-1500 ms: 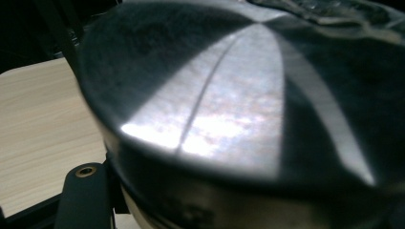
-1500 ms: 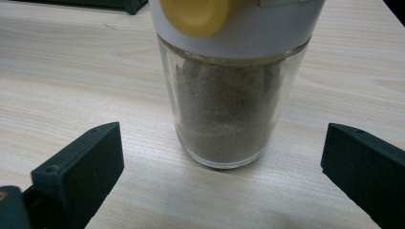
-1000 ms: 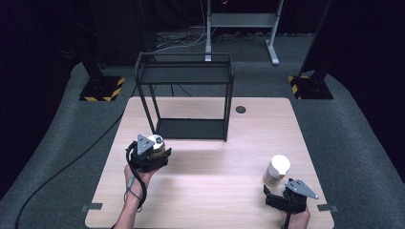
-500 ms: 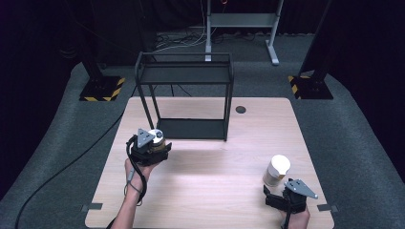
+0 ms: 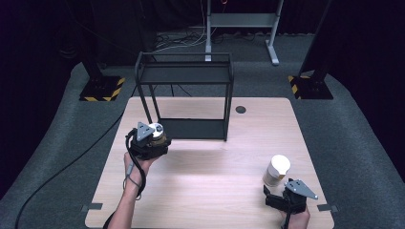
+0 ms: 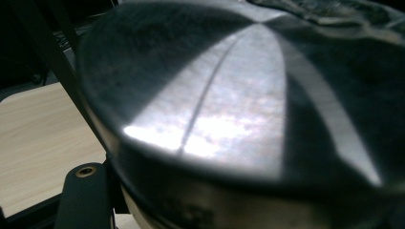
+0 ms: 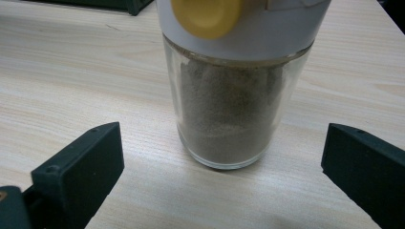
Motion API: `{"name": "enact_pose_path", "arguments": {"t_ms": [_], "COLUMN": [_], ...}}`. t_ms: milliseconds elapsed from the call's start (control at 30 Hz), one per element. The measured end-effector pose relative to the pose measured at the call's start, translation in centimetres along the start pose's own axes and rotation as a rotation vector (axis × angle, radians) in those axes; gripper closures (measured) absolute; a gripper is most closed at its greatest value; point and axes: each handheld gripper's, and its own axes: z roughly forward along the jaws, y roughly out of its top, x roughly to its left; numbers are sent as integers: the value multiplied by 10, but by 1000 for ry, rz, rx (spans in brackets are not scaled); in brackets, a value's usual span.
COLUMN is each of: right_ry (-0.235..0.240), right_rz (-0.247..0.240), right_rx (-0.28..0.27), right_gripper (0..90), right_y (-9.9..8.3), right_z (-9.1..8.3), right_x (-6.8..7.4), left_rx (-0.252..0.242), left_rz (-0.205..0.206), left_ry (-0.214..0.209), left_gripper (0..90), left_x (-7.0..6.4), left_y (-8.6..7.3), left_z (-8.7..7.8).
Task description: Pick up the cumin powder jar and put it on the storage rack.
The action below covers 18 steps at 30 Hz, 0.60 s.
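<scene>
Metal-lidded jar (image 5: 156,134) grasped in left gripper (image 5: 152,141) (by the black rack (image 5: 185,95)), right gripper (image 7: 224,181) spread wide before spice jar (image 7: 236,90).

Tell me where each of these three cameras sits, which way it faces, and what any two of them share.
High view: above the person's side, looking forward and down on the table and black rack; both forearms show.
Left gripper view: on the left gripper, pressed close to a metal-lidded jar.
Right gripper view: on the right gripper, low along the tabletop, its open fingers either side of the spice jar.
Shared: the spice jar also stands in the high view.
</scene>
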Motion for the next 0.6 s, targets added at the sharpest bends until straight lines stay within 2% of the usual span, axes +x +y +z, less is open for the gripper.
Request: {"name": "enact_pose_path", "arguments": {"t_ms": [600], "right_ry": [3], "right_rz": [-1], "right_rx": [-1], "right_gripper": [0], "right_y": [0], "right_z": [0], "right_x": [-1], "left_rx": [-15], "left_rz": [25], "left_ry": [-9], "left_gripper": [305], "left_x": [3], "left_y": [22], "left_z": [-3]}}
